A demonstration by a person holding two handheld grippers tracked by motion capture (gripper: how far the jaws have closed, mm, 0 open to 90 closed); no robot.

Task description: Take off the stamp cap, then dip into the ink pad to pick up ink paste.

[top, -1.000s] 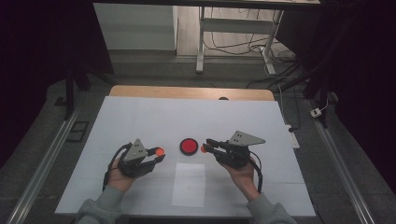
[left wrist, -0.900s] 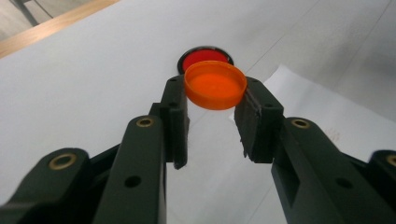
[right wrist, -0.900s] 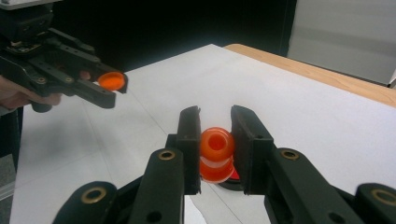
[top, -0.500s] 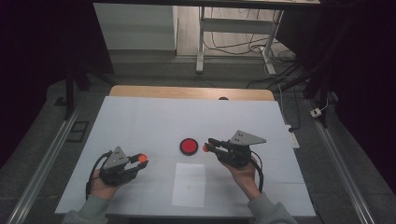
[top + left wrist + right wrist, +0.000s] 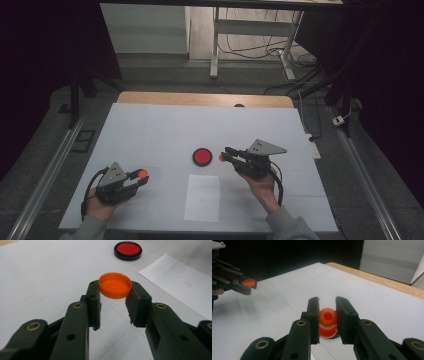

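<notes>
Two grips noted. Left gripper pinches an orange cap by its rim, at its jaw tips. Right gripper clamps an orange bottle neck. Both likely light, rigid, smooth plastic; slippage risk.

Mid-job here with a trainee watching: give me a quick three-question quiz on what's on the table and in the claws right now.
1. True or false: the left claw is shut on the orange cap.
2. Which thing lies flat on the table between the two hands, nearest the person? A) a white paper sheet B) a wooden block C) a blue cloth
3. Fill in: the right claw grips a small orange ____ by its neck, right beside the black-rimmed red disc.

Key: 1 true. 2 A, the white paper sheet. 3 bottle.
</notes>
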